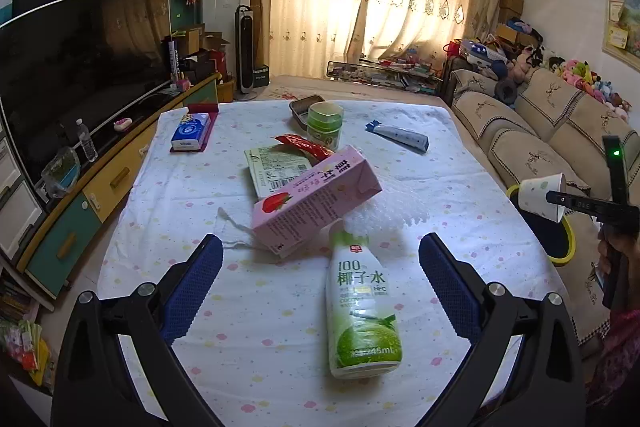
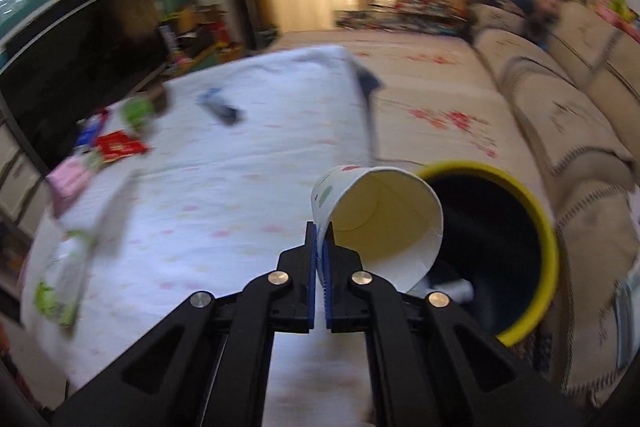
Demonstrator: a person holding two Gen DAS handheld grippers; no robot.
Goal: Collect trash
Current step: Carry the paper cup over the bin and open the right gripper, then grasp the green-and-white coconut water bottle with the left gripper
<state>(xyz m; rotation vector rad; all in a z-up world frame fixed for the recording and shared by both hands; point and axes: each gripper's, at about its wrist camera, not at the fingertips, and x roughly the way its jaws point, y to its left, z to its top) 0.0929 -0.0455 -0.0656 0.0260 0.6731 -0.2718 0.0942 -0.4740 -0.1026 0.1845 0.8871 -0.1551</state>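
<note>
My right gripper (image 2: 321, 233) is shut on the rim of a white paper cup (image 2: 384, 219) with coloured dots, tilted with its mouth towards the camera, just left of a yellow-rimmed dark bin (image 2: 532, 227) beside the table. The left wrist view shows the same cup (image 1: 542, 195) held by the right gripper (image 1: 554, 198) above the bin (image 1: 566, 247) at the table's right edge. My left gripper (image 1: 320, 255) stands open over a coconut water bottle (image 1: 362, 311) lying on the table, with a pink strawberry carton (image 1: 316, 201) just beyond.
On the flowered tablecloth (image 1: 192, 195) lie a red wrapper (image 1: 304, 145), a printed packet (image 1: 272, 169), a green cup (image 1: 325, 125), a metal tin (image 1: 304, 105), a blue tissue pack (image 1: 191, 133) and a blue-grey tube (image 1: 398, 135). TV unit on the left, sofa (image 1: 540, 131) on the right.
</note>
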